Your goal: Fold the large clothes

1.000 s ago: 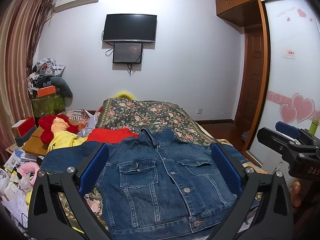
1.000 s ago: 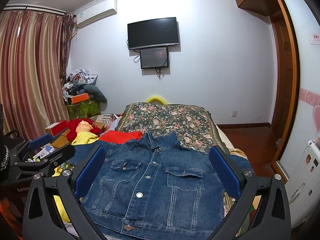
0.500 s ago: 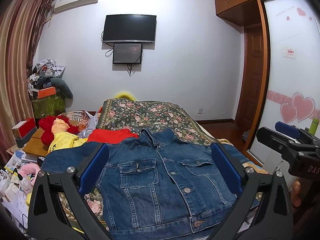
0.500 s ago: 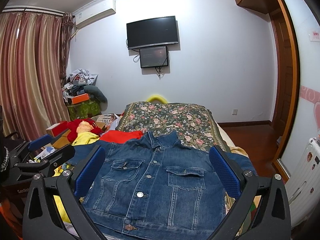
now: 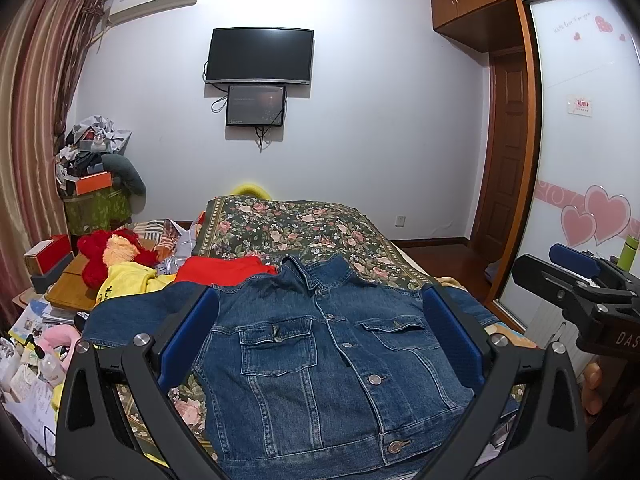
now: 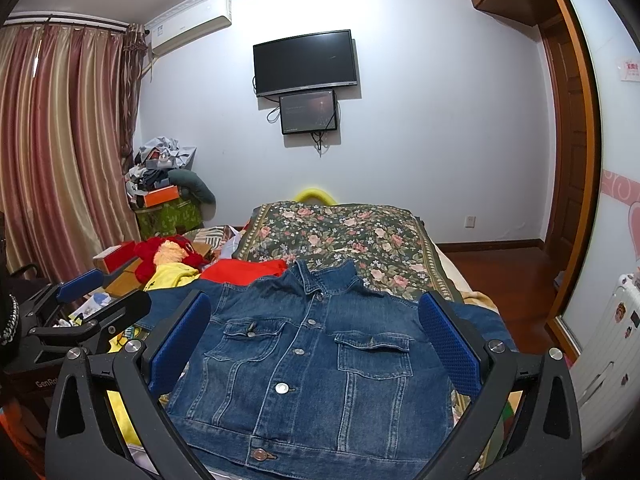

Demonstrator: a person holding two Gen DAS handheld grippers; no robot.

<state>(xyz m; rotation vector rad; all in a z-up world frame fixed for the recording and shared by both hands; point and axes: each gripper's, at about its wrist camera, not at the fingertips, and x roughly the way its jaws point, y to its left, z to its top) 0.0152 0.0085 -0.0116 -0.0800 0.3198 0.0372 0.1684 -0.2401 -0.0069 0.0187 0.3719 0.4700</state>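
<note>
A blue denim jacket (image 5: pixel 320 352) lies face up and buttoned on the bed, collar away from me, sleeves spread to both sides; it also shows in the right wrist view (image 6: pixel 316 356). My left gripper (image 5: pixel 320 320) hovers above the jacket's chest, open and empty, its blue pads wide apart. My right gripper (image 6: pixel 314 324) hovers likewise above the jacket, open and empty. The right gripper also shows at the right edge of the left wrist view (image 5: pixel 580 284), and the left gripper at the left edge of the right wrist view (image 6: pixel 84 312).
A floral bedspread (image 5: pixel 296 228) covers the bed. A red garment (image 5: pixel 224 268), a yellow garment (image 5: pixel 124 280) and a red plush toy (image 5: pixel 112 252) lie at the left. Boxes and clutter (image 5: pixel 44 264) stand at the far left. A wardrobe (image 5: pixel 580 160) is on the right.
Both grippers have drifted very slightly; the jacket and the open jaws are unchanged.
</note>
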